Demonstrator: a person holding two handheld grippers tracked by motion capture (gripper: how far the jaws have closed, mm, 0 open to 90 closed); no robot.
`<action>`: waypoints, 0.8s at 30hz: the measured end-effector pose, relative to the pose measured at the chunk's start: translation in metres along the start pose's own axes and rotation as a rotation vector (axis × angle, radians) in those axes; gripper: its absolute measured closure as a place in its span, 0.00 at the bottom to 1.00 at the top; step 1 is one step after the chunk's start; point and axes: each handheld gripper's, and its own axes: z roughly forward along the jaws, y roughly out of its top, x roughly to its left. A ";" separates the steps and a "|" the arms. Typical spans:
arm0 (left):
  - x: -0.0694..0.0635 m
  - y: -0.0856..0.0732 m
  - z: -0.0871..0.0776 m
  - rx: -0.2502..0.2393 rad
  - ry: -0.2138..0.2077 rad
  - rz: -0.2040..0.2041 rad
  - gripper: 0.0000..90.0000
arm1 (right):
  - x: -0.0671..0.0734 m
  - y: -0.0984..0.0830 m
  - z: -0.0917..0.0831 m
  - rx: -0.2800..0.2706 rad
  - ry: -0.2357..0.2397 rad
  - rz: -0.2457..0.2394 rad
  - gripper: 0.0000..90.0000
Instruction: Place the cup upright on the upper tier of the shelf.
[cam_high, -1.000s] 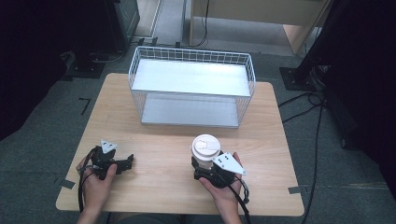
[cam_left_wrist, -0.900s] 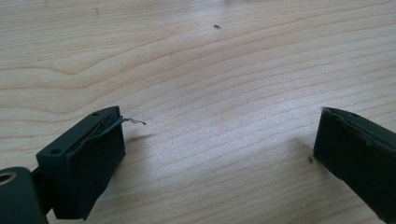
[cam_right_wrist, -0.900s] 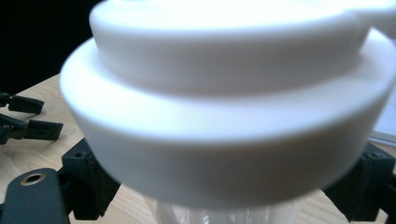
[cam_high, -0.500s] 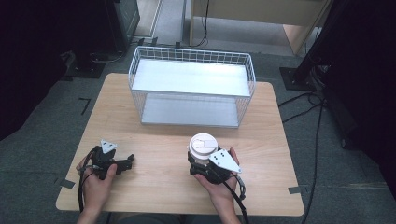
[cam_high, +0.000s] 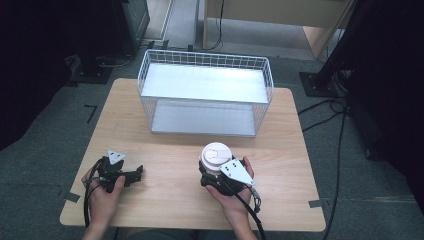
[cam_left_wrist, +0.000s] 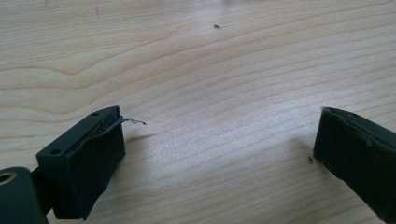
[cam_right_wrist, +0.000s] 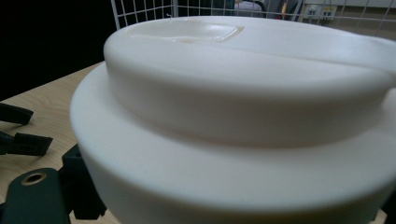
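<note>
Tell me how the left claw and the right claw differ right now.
The left claw is open with only bare table between its jaws; the right claw has a white lidded cup between its jaws, which have just been closing. The left claw sits at the near left, the right claw near the middle. Both are hand-held, low over the wooden table.

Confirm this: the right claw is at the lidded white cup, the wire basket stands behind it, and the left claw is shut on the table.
Not quite. The left claw is open: the left gripper view shows its jaws wide apart over bare table. The rest holds: the right claw is at the cup, basket behind it.
</note>
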 end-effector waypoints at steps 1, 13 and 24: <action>0.000 0.000 0.000 0.000 0.000 0.000 0.03 | 0.001 0.000 0.000 -0.011 -0.007 -0.007 0.17; 0.000 0.000 0.000 0.000 0.000 0.000 0.03 | 0.002 0.006 -0.003 -0.046 -0.002 -0.009 0.17; 0.000 0.000 0.000 -0.001 0.000 -0.001 0.03 | -0.001 0.033 -0.005 -0.088 -0.020 -0.032 0.17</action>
